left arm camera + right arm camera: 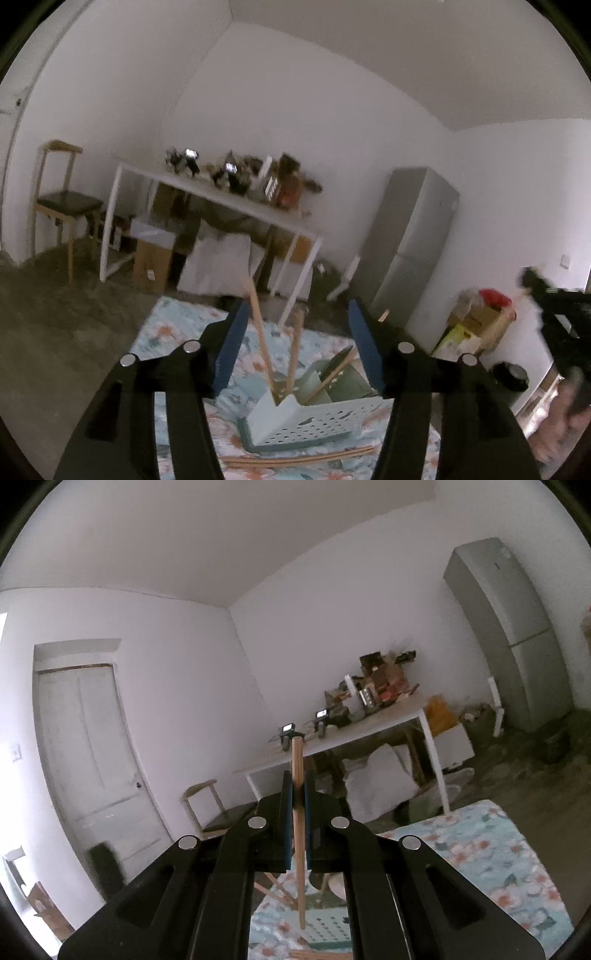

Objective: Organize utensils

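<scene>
Your right gripper (298,805) has its jaws clamped on a single wooden chopstick (298,834), gripped near the upper end, shaft hanging almost vertical with its lower tip just above the perforated utensil caddy (327,928). Your left gripper (295,343) is empty, jaws spread wide, hovering over the same caddy (314,421).

Step in hand, as I read it: dropping this chopstick into the caddy.
- Keep the shaft plumb and bring the tip down inside a compartment wall before you let go; from the right wrist view I cannot tell which compartment it sits over.
- Lower until the tip is well inside, then ease the jaws apart so the stick slides rather than bounces.
- Watch the sticks already standing there; they lean, and a sideways nudge could knock them over or tip the light caddy.

Containers: the pale blue-green caddy sits on the floral-cloth counter (177,332). Its near-left compartment holds two wooden sticks (262,343), leaning apart. A compartment behind holds a dark-headed utensil with a wooden handle (338,369), tilted right. More loose chopsticks (295,458) lie flat on the cloth just in front of the caddy, not yet sorted.
</scene>
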Demonstrator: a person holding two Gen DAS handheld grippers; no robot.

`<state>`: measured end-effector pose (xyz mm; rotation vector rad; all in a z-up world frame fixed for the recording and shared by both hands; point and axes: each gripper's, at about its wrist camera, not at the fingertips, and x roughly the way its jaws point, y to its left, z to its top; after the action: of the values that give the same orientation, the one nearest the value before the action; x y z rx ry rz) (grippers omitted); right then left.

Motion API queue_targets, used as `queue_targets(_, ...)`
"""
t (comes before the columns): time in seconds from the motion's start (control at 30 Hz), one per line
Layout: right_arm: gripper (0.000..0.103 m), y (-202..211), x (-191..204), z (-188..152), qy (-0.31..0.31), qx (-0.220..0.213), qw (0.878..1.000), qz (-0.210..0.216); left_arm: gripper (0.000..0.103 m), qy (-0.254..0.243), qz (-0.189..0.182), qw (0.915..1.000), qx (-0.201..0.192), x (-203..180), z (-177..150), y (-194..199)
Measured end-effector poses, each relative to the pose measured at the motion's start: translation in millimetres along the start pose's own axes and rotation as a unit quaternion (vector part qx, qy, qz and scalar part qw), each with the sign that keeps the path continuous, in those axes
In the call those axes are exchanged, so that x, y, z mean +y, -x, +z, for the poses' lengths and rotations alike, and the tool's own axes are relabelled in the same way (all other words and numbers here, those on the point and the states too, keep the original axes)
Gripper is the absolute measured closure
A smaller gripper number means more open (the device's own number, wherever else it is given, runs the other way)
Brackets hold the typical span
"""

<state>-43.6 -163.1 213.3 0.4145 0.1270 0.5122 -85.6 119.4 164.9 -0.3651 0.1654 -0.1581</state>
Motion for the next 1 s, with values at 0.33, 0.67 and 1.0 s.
queue_targets(0.33, 0.099, -86.8, 30.4, -43.8, 0.080, 0.030, 0.996, -0.027, 0.047, -0.023, 0.016, 0.9995, -0.016, 8.2, -8.9, 49.1)
queue_targets(0.67, 0.054, -89.6, 14.5, -77.6, 0.067, 0.094, 0.993, -0.021, 0.047, 0.028, 0.021, 0.9966, 0.075, 36.7, -42.0, 25.6)
queue_targets(1.0, 0.047, -56.3, -9.1, -45.6, 0.018, 0.076, 0.996, -0.034, 0.061, 0.264, -0.020, 0.9223, 0.281, 116.2, -129.8, -75.5)
